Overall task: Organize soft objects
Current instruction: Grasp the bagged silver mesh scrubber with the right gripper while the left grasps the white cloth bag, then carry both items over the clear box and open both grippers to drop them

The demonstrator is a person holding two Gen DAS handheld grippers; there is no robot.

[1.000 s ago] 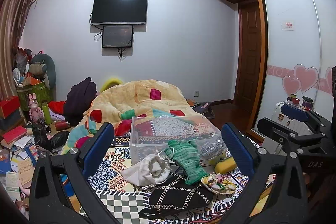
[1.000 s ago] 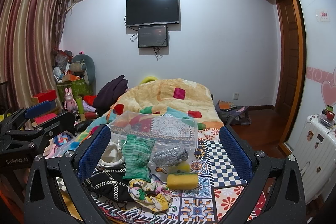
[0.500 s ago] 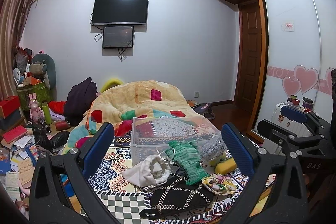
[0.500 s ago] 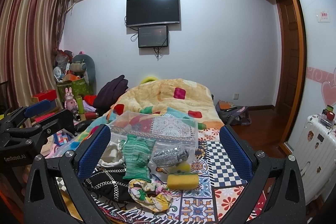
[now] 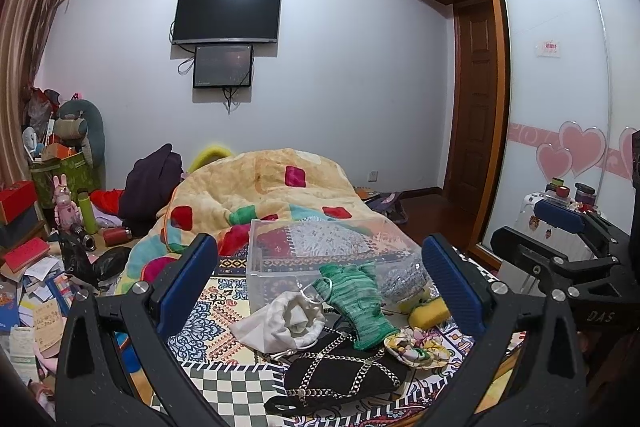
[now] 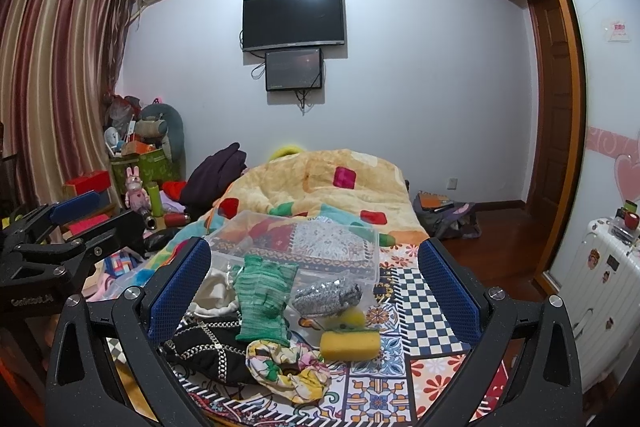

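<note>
A patterned bedspread [image 6: 420,379] carries a clear plastic bin [image 6: 296,247] and, in front of it, a heap of soft things: black chained bag [image 5: 340,379], white pouch [image 5: 280,323], green knit glove [image 6: 262,301], silver pouch [image 6: 326,297], floral scrunchie [image 6: 288,367], yellow sponge [image 6: 350,345]. The left gripper [image 5: 318,291] and right gripper [image 6: 314,293] both hover above the heap, jaws spread wide, gripping nothing.
</note>
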